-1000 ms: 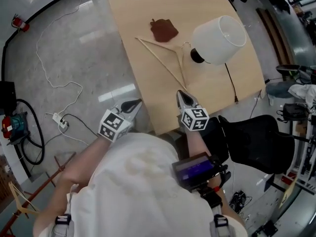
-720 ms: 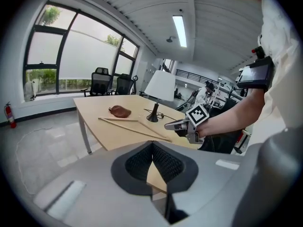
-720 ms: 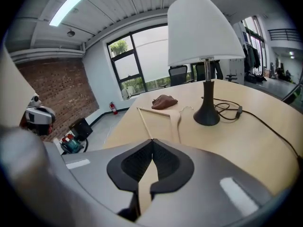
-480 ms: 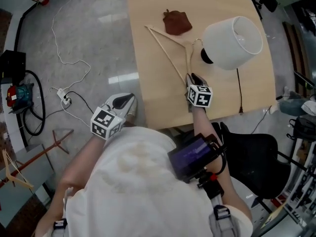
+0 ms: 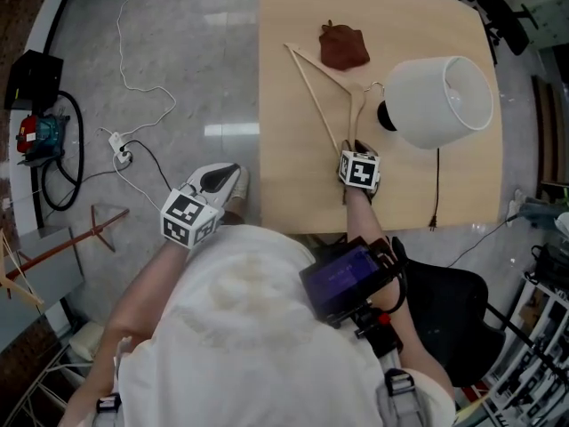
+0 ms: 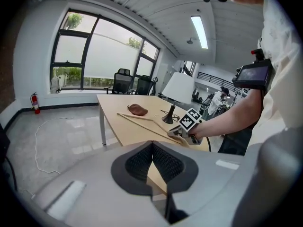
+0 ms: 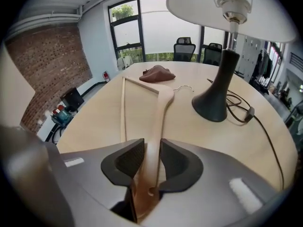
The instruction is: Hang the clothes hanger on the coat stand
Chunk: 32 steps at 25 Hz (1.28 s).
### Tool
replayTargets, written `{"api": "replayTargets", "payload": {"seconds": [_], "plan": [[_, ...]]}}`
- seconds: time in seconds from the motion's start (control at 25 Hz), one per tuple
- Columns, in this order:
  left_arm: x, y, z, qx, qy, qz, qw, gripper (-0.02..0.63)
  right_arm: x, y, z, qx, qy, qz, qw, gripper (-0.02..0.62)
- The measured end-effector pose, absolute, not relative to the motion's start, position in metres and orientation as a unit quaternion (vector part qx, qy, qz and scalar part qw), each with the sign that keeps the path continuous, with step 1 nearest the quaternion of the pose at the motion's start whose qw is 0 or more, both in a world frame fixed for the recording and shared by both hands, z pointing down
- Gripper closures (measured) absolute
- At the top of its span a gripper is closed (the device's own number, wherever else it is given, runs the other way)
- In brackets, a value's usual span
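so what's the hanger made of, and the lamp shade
Hanger: looks like pale unpainted wood, going by its tan colour and smooth, soft sheen. Its thin wire hook is probably metal. Lamp shade: matte white, likely fabric or paper; the frames can't settle which.

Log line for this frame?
right tongs: just opening, astride hanger, not clamped | left tongs: shut, empty | hanger: flat on table
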<state>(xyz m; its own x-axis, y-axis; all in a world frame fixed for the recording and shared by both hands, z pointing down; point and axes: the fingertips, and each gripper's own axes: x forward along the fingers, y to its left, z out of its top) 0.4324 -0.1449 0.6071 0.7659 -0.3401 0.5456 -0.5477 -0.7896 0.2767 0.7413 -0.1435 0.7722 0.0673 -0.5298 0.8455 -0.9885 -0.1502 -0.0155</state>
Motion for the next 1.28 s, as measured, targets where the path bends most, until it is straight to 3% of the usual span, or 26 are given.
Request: {"api": "replayTargets", "payload": {"seconds": [0.64,1.0,1.28], "plan": [[0.437,-0.121,0.598,0.921,-0.234,0.242,0.197,0.604,0.717,-0.109,0.760,0.650,-0.592,0.376,0.293,0.502],[0.444,-0.105,0.598,0.925,-0.225,0.238,0.194,0.604,0.696,-0.089,0.781,0.509,-0.604,0.420,0.446,0.488],[0.442,-0.101,0.594,0.925,-0.227,0.232,0.196,0.604,0.689,-0.081,0.764,0.506,-0.627,0.349,0.479,0.502]]}}
